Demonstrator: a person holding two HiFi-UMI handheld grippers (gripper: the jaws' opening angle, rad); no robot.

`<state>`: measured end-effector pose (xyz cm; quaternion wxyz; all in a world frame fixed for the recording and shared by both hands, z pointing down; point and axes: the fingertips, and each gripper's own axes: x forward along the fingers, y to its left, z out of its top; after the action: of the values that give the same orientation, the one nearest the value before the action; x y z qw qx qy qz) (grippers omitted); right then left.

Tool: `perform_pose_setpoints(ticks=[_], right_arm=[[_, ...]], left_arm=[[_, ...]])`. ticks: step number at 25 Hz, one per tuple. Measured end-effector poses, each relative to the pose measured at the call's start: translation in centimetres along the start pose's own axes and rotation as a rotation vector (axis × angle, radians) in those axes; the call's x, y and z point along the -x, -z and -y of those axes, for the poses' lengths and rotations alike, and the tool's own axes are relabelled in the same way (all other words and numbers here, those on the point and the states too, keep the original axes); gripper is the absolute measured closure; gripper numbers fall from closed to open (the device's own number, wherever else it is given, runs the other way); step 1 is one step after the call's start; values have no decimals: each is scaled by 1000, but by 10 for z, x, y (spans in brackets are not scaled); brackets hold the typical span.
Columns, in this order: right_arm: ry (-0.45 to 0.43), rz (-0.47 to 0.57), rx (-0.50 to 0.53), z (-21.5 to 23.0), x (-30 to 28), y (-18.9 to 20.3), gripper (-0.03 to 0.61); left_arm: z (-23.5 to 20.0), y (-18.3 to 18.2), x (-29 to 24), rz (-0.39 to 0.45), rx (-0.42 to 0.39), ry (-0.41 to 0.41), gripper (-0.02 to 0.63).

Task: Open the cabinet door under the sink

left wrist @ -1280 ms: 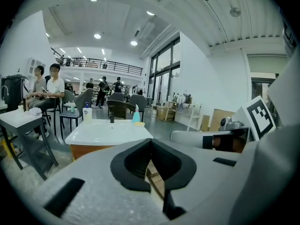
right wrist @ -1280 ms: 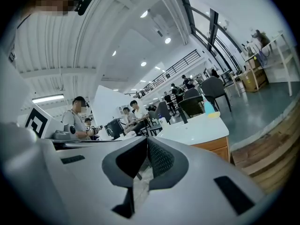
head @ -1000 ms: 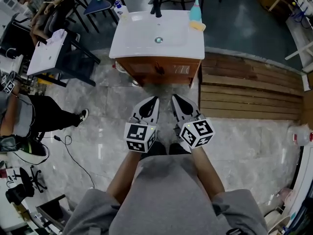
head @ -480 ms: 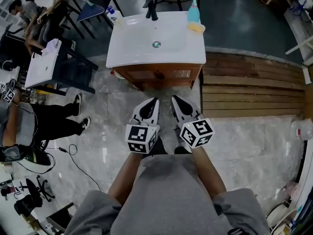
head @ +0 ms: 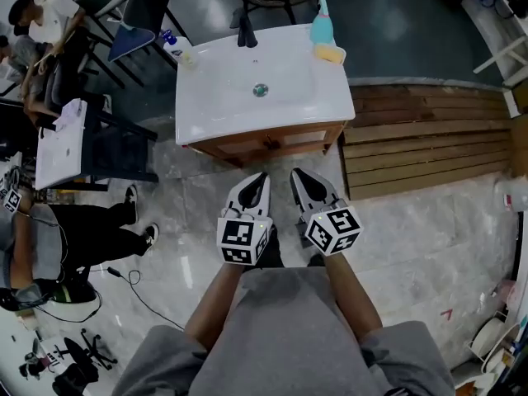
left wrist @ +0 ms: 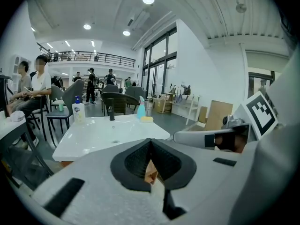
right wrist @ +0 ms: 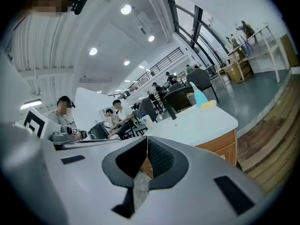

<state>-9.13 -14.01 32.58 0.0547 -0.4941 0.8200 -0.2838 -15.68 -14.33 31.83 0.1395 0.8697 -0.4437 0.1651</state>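
Left hand-held gripper (head: 261,176) and right hand-held gripper (head: 295,174), both with jaws closed and empty, were held side by side before the closed cabinet door (head: 276,142) under the sink (head: 223,97).

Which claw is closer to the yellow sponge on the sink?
Right. The right claw is before the cabinet, toward the side with the sponge; the left claw is beside it, farther left.

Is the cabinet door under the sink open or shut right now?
Shut. In the head view the wooden cabinet door lies flush beneath the sink, with no panel swung out over the floor.
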Motion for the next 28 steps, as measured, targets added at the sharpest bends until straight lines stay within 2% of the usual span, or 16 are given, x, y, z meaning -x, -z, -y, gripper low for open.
perform_pose_setpoints(ticks=[12, 21, 28], right_arm=[[173, 26, -88, 26, -67, 31, 568], [279, 44, -125, 41, -93, 60, 568], [309, 49, -155, 54, -100, 83, 568]], left_arm=[[-63, 34, -44, -94, -41, 143, 606], [-80, 66, -67, -153, -60, 256, 606], [-87, 91, -85, -176, -70, 274, 606]])
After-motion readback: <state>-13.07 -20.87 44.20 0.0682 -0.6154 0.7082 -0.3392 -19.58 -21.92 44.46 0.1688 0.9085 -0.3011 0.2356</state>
